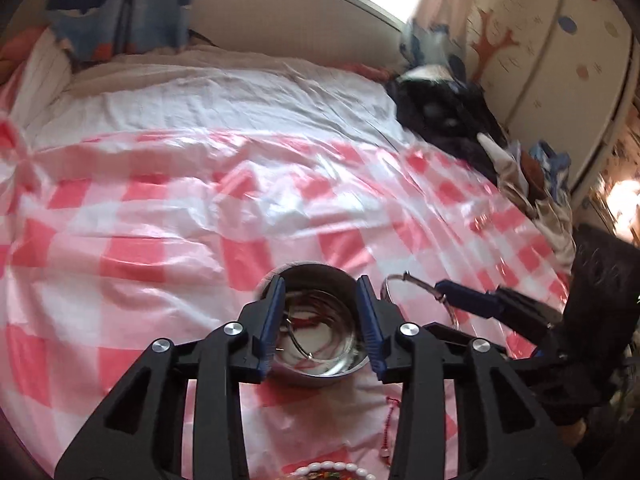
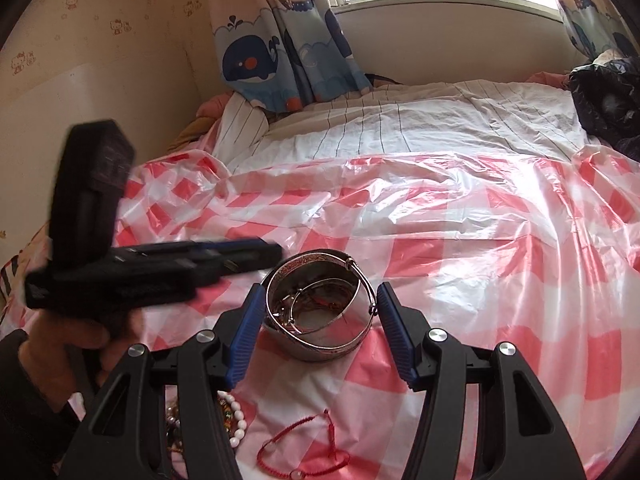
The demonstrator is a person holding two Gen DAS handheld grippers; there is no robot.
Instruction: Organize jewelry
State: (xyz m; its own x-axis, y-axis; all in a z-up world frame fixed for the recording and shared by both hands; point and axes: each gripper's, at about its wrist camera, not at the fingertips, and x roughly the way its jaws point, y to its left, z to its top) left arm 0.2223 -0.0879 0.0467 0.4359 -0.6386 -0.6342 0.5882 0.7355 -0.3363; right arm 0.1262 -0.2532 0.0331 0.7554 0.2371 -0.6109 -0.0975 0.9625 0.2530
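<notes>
Bowl (image 2: 320, 316): round polished steel on my checked plastic sheet (image 2: 460, 280), holding thin bangles and red cord.
Right gripper (image 2: 318, 332): spread, empty.
Left gripper (image 1: 320, 316): spread, flanking my bowl.
Silver bangle (image 2: 362, 280): propped across the rim.

Held low and level: black left gripper with blue-padded fingers (image 1: 320, 320), jaws spread wide apart, nothing between the pads. Likewise spread wide: black right gripper with blue pads (image 2: 316, 336), jaws parted, pads touching nothing. Wrapped around the left gripper's handle, seen from the right wrist view: bare left hand (image 2: 76, 340) below a dark sleeve.
</notes>
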